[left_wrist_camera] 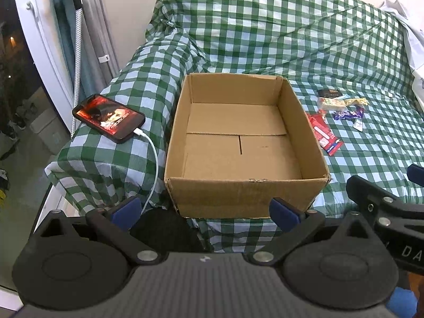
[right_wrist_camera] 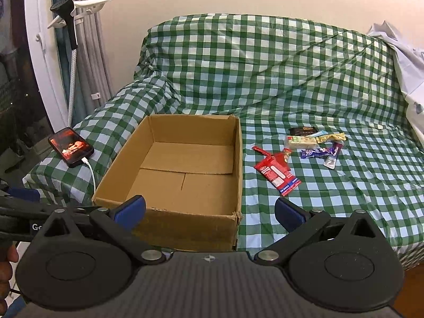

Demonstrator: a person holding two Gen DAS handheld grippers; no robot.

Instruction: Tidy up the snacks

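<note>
A bed (right_wrist_camera: 304,79) draped in a green-and-white checked cover (left_wrist_camera: 291,34) is filling most of both views, its cloth bunching into folds toward the left edge.

A cardboard box (right_wrist_camera: 169,228) is sitting open near the front edge of the bed, toward the left side, with nothing lying on its flaps. Just to the right of the box, a cluster of snacks is lying on the cover. A red packet (right_wrist_camera: 277,176) is lying nearest the box's right wall, apart from it. Beyond it, a pale wrapped bar (right_wrist_camera: 302,142), a purple bar (right_wrist_camera: 315,153), a black packet (right_wrist_camera: 302,131), a yellow wrapper (right_wrist_camera: 331,138) and a small silvery sachet (right_wrist_camera: 332,159) are crowding together, several of them touching or overlapping.

A phone (left_wrist_camera: 108,118) with a lit screen is resting at the bed's front left corner, left of the box, with a white cable (left_wrist_camera: 153,169) plugged into its end and trailing over the front edge.

The left gripper (left_wrist_camera: 205,212) is hovering in front of the box's near wall, its blue-padded fingers spread wide and gripping nothing. The right gripper (right_wrist_camera: 210,212) is hanging over the box's front right corner, its fingers likewise released and apart, well short of the snacks.
</note>
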